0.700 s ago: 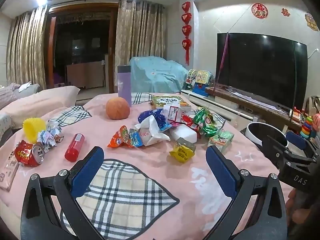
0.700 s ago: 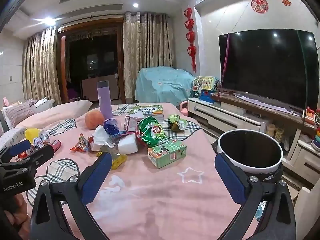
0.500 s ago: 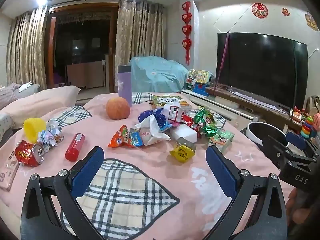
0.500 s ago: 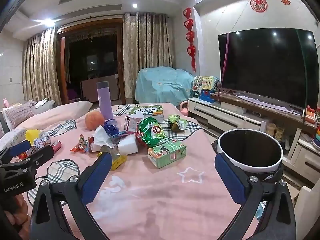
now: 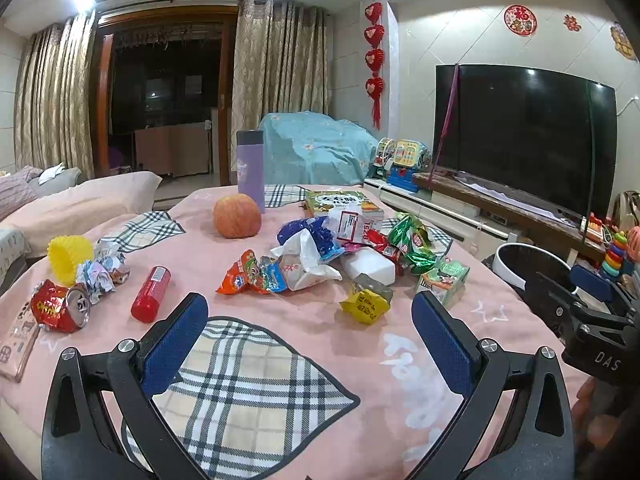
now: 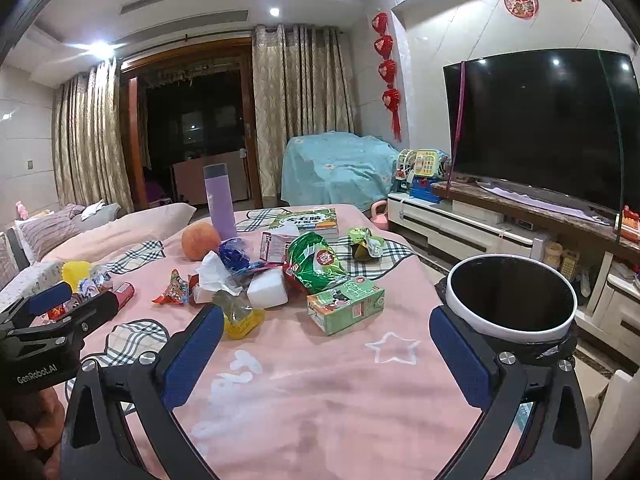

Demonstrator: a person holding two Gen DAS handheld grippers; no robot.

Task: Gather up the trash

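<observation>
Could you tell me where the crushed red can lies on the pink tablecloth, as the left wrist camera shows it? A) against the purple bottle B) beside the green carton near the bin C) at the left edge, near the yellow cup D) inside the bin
C: the crushed red can lies at the left edge of the pink tablecloth, just below the yellow cup and crumpled paper.

Bare pink tabletop (image 6: 320,392) in front of the green carton (image 6: 346,305); behind it the wrapper pile (image 6: 256,276) blocks any straight reach.
</observation>
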